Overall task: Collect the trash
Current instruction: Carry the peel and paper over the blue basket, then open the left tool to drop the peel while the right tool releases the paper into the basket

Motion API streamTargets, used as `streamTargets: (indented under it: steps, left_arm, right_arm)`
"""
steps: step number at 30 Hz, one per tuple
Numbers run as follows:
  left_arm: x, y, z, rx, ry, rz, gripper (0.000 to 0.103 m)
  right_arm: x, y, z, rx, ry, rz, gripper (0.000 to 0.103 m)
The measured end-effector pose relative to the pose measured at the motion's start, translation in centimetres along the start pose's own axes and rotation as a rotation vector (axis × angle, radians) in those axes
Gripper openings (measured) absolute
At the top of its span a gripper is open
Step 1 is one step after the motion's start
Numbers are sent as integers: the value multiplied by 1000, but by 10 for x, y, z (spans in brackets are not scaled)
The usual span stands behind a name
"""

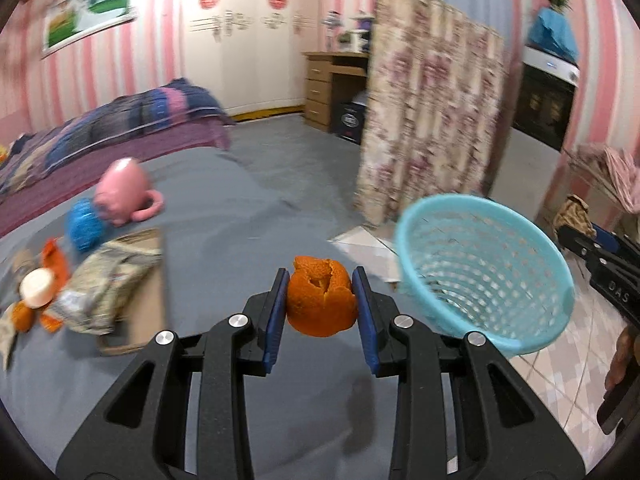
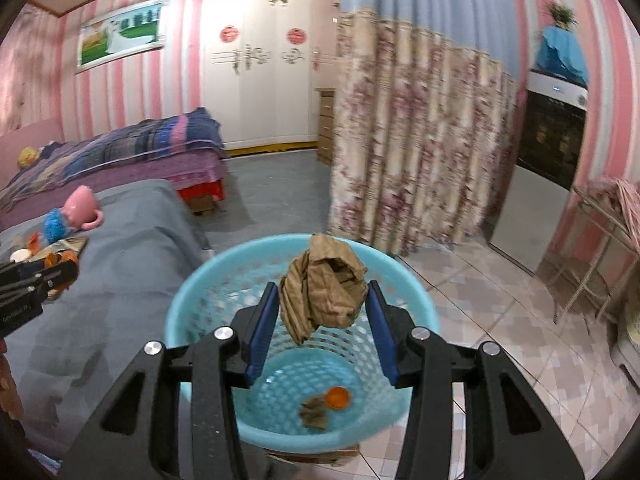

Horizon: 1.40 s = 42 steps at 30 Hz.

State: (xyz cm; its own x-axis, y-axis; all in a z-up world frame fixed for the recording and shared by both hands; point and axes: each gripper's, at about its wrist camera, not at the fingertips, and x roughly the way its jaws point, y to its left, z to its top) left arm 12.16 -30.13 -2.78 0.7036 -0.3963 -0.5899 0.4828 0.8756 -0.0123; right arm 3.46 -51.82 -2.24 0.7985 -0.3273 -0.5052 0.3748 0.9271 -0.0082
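Observation:
My left gripper is shut on an orange peel and holds it above the grey bed, left of the light blue mesh basket. My right gripper is shut on a crumpled brown paper wad, held over the basket's open mouth. Inside the basket lie an orange peel piece and a brown scrap. More trash lies on the bed at the left: a crumpled wrapper, orange peel bits and a white cap.
A pink mug and a blue scrubber sit on the bed beyond the trash. A flat cardboard piece lies under the wrapper. A floral curtain hangs behind the basket. Tiled floor lies to the right.

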Motion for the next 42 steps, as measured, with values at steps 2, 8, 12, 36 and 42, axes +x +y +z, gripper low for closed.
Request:
streamTargets:
  steps: [2,8,12,36,42]
  left_arm:
    - [7,-16,1,25,-3,-22,31]
    - [40,-58,10,66,15,-79,31]
    - [49,-76,24,59,9,-115,31]
    - [9,-2,41,5,-55,36,96]
    - [-17,47,30,-46,-53,124,97]
  right_arm:
    - [3,-10,-3,12,2,-8,45]
    - [25,-33,-3,35,6,-17,45]
    - [31,-37,9,11,17,-27,44]
    - [37,-2,-1,64,55,-24,45]
    - [47,14,3,49,50,-25,50]
